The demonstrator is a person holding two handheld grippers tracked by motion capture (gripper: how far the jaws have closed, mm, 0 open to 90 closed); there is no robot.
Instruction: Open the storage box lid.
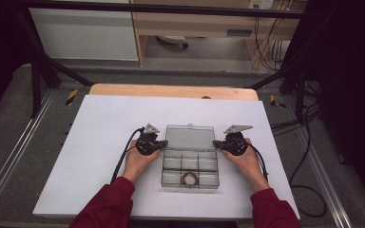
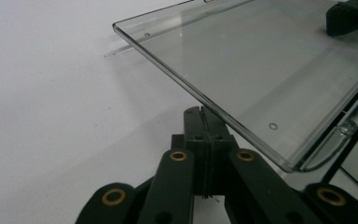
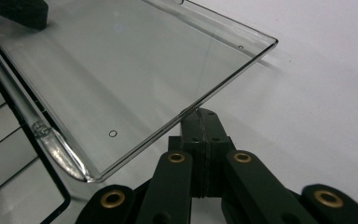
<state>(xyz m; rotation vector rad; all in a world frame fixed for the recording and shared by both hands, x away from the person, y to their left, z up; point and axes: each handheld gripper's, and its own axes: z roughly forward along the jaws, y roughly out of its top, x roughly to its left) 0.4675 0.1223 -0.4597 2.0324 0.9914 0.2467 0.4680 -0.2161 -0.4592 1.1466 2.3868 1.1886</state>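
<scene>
At the centre of a white sheet covering the table sits a clear plastic compartment box, its lid swung open and lying away from the person, with a brownish ring-shaped item in the middle compartment of the row nearest the person. The high view takes in both hands in dark red sleeves: the left gripper meets the lid's left edge close to the hinge, the right gripper meets its right edge, each trailing a black cable back toward the person. What that view cannot resolve, the gripper views supply. The left gripper view looks along the left gripper, its jaws pressed together with no gap, their tips just beneath the lid's edge; whether they touch it is unclear. The right gripper view shows the same on the other side: the right gripper with jaws together, tip at the lid's rim, nothing clamped between them. Each gripper view catches the opposite gripper's dark tip across the lid, and the box's dividers beside the hinge. Beyond the box, the high view alone takes in the wooden table edge and a dark metal frame.
</scene>
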